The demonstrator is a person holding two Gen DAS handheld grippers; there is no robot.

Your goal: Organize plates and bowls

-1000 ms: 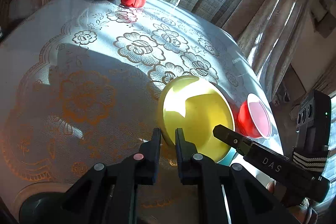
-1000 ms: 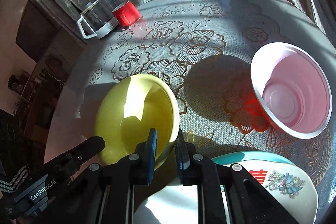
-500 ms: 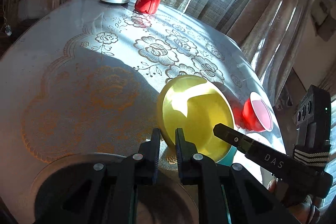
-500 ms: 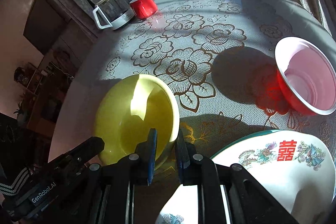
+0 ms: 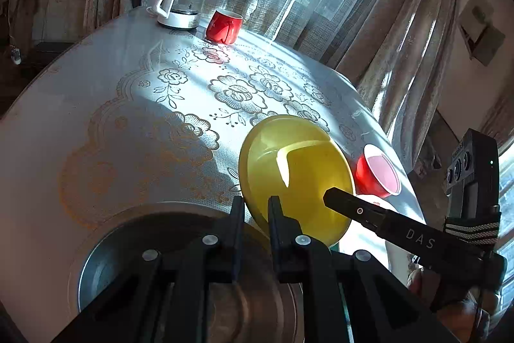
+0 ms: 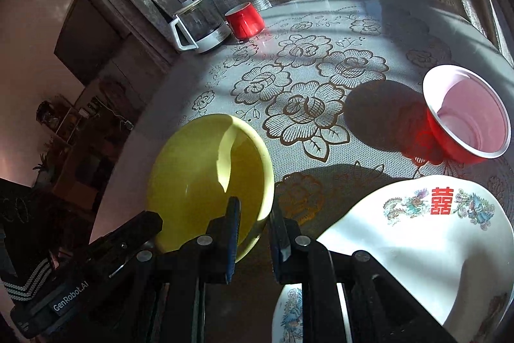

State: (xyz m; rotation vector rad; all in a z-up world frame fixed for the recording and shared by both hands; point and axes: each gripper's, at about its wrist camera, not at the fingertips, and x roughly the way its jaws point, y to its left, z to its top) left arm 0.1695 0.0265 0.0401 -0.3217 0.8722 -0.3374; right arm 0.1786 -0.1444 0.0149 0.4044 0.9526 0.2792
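Carrying yellow bowl (image 5: 298,176), rim pinched by both left gripper (image 5: 255,208) and right gripper (image 6: 253,211). Next: lowering level near the white plate (image 6: 417,233), then releasing.

Tilted yellow bowl (image 5: 298,172) above the tablecloth

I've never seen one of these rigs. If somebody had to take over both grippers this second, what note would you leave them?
Left gripper: shut on the rim of the round yellow bowl.
Right gripper: shut on the opposite rim of that bowl; both hold it tilted above the lace-covered table.
Under it: a dark metal plate on the left side, a white plate with red characters on the right.
The red bowl with a pale inside stands alone on the table, untouched.
Done: yellow bowl lifted.
Left: set it down, then sort the red bowl and the plates.
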